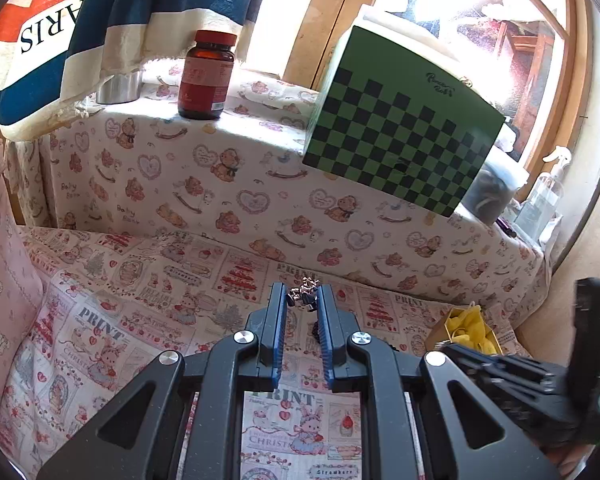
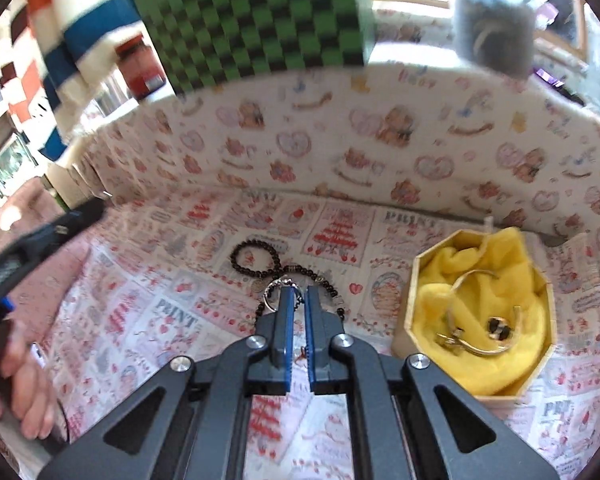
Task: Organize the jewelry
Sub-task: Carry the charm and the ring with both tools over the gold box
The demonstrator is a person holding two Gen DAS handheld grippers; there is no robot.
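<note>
Partly done, by the look of it: the wooden octagonal box point(image 2: 476, 372) already holds a gold bangle point(image 2: 480, 312) and a small dark-faced piece point(image 2: 499, 329) on its yellow cloth point(image 2: 492, 256), while a black bead bracelet point(image 2: 256, 258) lies on the printed tablecloth point(image 2: 140, 320), not yet put away. It is twisted into a loose figure-of-eight, its long axis running from far left toward near right, where it passes under the right gripper's tips.

A small silver ring or charm point(image 2: 278, 290) sits right at the tips of the right gripper point(image 2: 296, 300). The jaws stand narrowly apart and seem to pinch it, though motion blur leaves the contact uncertain. The box lies just to the right of that gripper.

The left gripper point(image 1: 303, 300) holds its jaws a little wider, and between the tips hangs a small cluster of silver and dark jewelry point(image 1: 305, 293), lifted above the cloth. Whether it is firmly clamped I cannot tell; it looks held.

Farther out, a green checkered box point(image 1: 404, 128) and a brown bottle point(image 1: 207, 76) stand on the raised ledge behind.
</note>
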